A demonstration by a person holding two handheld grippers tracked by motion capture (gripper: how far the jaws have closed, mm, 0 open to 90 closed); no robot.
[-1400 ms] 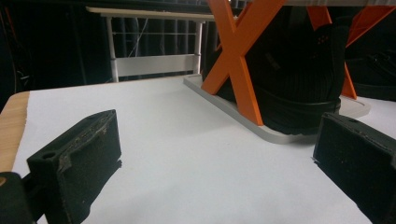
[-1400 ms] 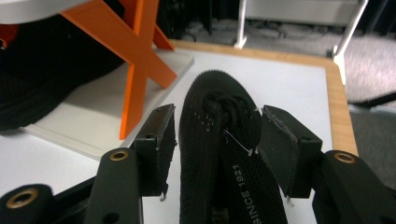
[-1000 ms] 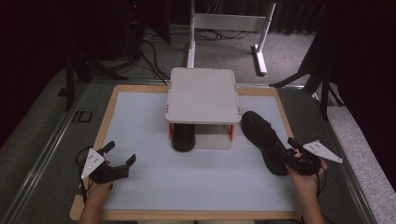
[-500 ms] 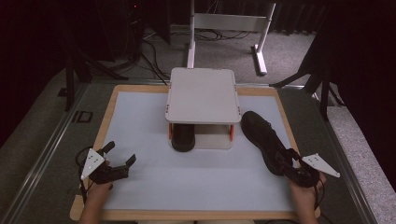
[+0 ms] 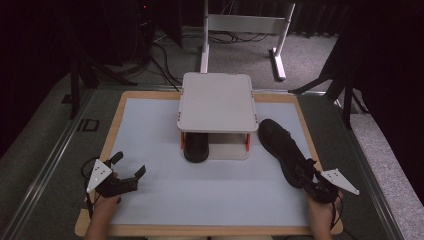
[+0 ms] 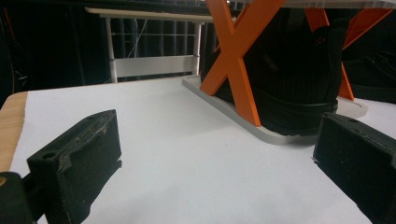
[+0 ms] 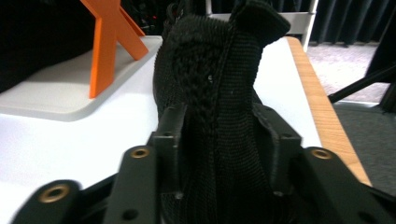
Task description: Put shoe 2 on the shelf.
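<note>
From the high view I see my right gripper [image 5: 306, 172] at the heel end of a black knit shoe [image 5: 281, 149] that lies on the white mat [image 5: 150, 130], just right of the small white shelf stand [image 5: 216, 102], its toe pointing toward the far edge of the table. The right gripper view puts the shoe's heel [image 7: 219, 93] between the 2 jaws; they have just been closing, and both pads now sit against the knit on either side, so I read this as a grip on the shoe. Whether the sole is off the mat I cannot tell. A second black shoe [image 5: 195, 146] sits under the stand, on its lower tray between the orange X-shaped legs [image 6: 238, 60]. My left gripper [image 5: 125, 172] rests low over the near left part of the mat, well apart from both shoes, its jaws spread wide with bare mat between them.
</note>
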